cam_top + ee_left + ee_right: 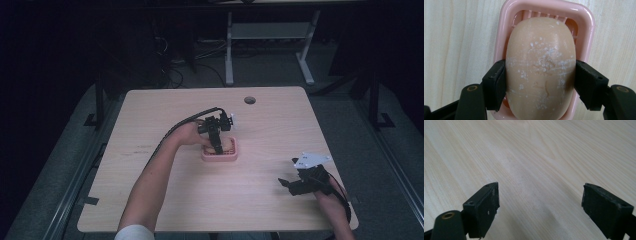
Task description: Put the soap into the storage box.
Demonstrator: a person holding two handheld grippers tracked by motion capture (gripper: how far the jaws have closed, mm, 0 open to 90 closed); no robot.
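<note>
A peach-coloured bar of soap with white scuffs lies over a pink soap dish. My left gripper points down at it, and both black pads press on the bar's sides. From above, that gripper stands over the pink dish at the table's middle. My right gripper rests near the table's front right edge, jaws wide apart. In the right gripper view its two pads hang over bare wood with nothing between them.
The light wooden table has a round cable hole at the back. A white desk frame stands on the floor beyond the table. A black cable trails from the left gripper.
</note>
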